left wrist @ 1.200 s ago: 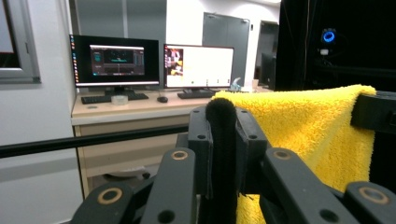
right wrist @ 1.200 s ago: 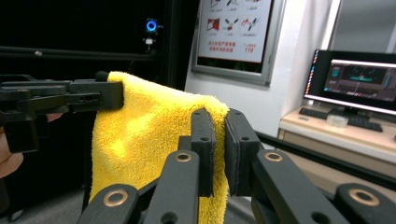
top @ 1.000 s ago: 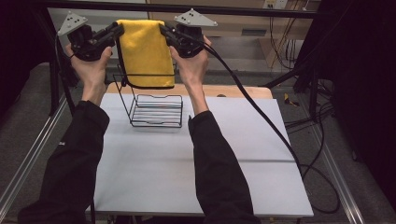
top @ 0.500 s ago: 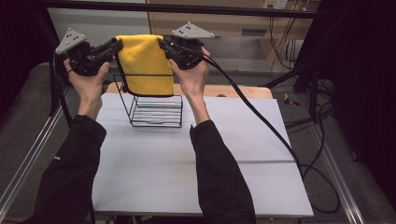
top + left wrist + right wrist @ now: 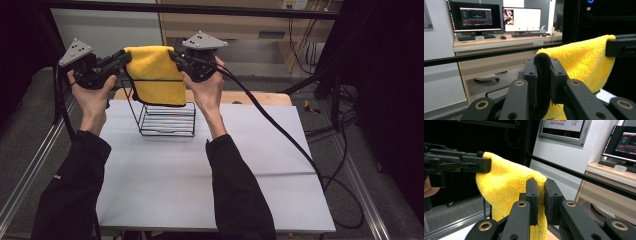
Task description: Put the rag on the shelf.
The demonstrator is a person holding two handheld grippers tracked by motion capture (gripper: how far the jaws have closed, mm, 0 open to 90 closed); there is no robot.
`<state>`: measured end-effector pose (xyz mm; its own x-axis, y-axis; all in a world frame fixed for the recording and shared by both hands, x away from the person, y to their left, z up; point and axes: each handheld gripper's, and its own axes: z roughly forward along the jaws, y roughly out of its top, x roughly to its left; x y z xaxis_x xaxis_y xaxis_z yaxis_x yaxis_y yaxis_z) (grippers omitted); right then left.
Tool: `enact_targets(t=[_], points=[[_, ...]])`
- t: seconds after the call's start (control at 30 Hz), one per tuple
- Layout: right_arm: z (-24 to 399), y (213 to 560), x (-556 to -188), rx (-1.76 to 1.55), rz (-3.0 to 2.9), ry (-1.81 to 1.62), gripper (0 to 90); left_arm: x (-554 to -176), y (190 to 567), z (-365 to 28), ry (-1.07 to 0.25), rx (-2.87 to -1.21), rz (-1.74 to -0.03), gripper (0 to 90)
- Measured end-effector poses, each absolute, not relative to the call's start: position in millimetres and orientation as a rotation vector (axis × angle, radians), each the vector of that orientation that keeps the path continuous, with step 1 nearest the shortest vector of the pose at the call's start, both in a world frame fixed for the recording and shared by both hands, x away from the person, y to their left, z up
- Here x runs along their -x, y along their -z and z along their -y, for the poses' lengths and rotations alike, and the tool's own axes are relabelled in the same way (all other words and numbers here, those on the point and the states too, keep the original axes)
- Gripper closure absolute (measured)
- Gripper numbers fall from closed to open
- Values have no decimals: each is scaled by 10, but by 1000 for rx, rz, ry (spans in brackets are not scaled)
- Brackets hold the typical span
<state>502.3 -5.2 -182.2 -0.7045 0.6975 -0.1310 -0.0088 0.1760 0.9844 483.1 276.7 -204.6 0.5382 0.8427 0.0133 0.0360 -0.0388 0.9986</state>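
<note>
Fingers of the left gripper (image 5: 120, 57) clamp one top corner of the yellow towel (image 5: 155, 75); those of the right gripper (image 5: 176, 56) clamp the other; the towel hangs spread between them, above the black wire rack (image 5: 165, 120) on the white worktop (image 5: 170, 175).

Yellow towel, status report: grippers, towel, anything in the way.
Left gripper and right gripper each shut on an end of the yellow towel. Towel stretched, draped above the wire rack. Nothing between them.
</note>
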Motion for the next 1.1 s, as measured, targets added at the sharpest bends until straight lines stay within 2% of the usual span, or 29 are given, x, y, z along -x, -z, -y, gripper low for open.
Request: enact_targets(t=[1.1], points=[[10,2152,-4597,-565,-2115,-1410,824,-4469,2486,-2815,-738,-1616,-791,765]])
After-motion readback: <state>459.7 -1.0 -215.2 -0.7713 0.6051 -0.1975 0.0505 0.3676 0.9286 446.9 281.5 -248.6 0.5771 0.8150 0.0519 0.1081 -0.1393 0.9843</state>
